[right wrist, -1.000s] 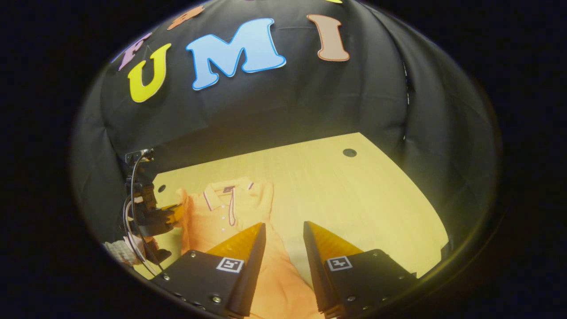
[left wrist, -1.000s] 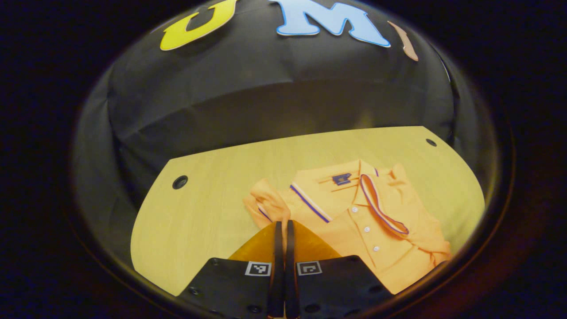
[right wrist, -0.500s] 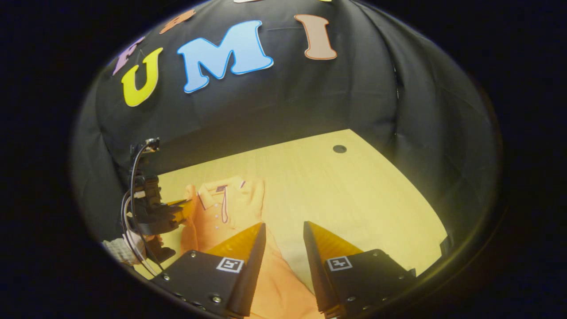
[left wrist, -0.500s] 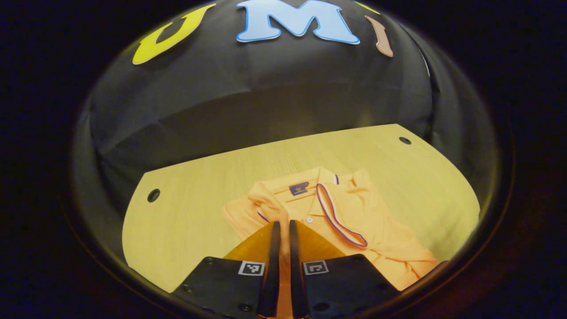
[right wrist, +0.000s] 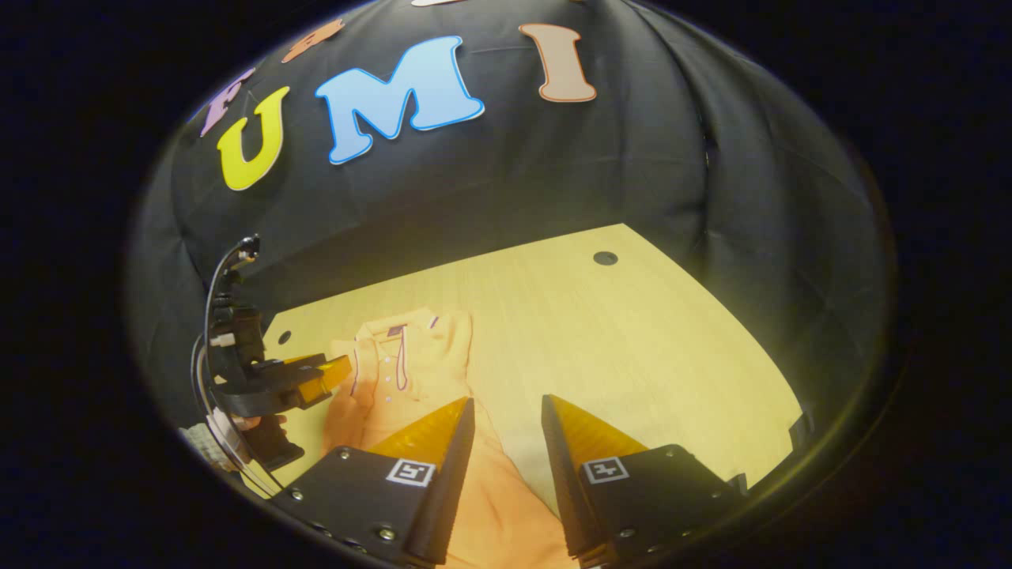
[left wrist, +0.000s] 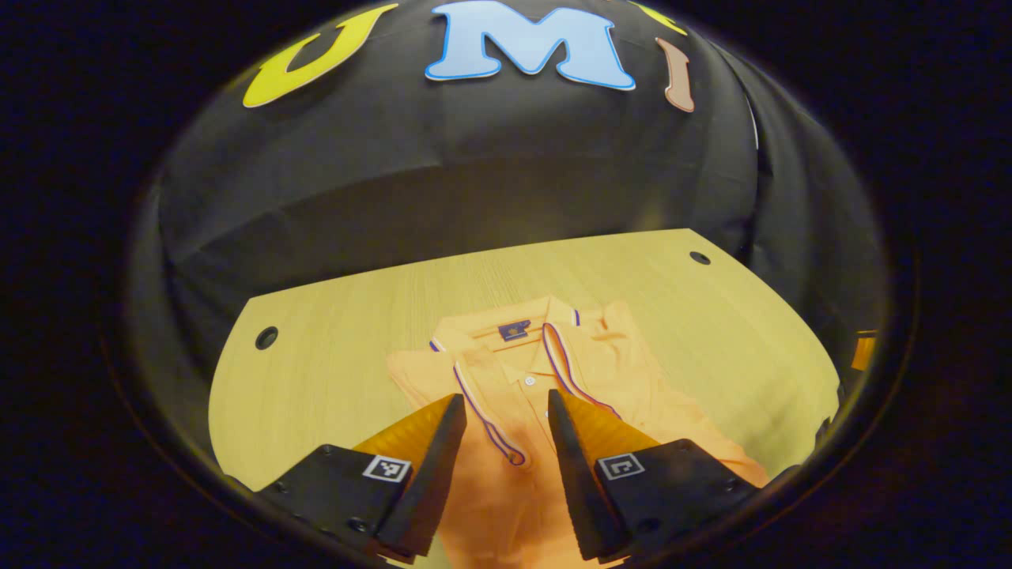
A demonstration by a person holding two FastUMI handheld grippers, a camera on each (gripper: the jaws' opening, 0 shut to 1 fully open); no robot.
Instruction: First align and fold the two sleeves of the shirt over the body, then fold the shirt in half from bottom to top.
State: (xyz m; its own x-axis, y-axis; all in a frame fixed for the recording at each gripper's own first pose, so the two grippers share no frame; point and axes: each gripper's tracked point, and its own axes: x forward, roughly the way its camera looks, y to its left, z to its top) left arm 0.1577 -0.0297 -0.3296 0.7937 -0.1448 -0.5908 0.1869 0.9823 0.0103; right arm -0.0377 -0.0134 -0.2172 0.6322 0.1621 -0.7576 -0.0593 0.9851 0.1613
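An orange polo shirt (left wrist: 601, 379) lies collar-away on the wooden table (left wrist: 332, 379). Both sleeves are folded over its body, and their striped cuffs (left wrist: 490, 419) run down either side of the button placket. My left gripper (left wrist: 506, 397) hovers open over the shirt's chest with nothing between its fingers. In the right gripper view the shirt (right wrist: 411, 363) lies left of centre and its lower part runs under my right gripper (right wrist: 507, 401), which is open and holds nothing. There, the left gripper (right wrist: 328, 370) hangs over the shirt's left edge, held by a hand (right wrist: 209, 442).
The table has round cable holes near its far corners (left wrist: 266, 337) (left wrist: 699, 258) (right wrist: 605, 258). Bare wood (right wrist: 632, 356) stretches to the right of the shirt. The black cloth wall closes off the back and sides.
My left gripper has opened and let go of the sleeve, which now lies flat on the shirt's body. The right gripper has barely moved and stays open.
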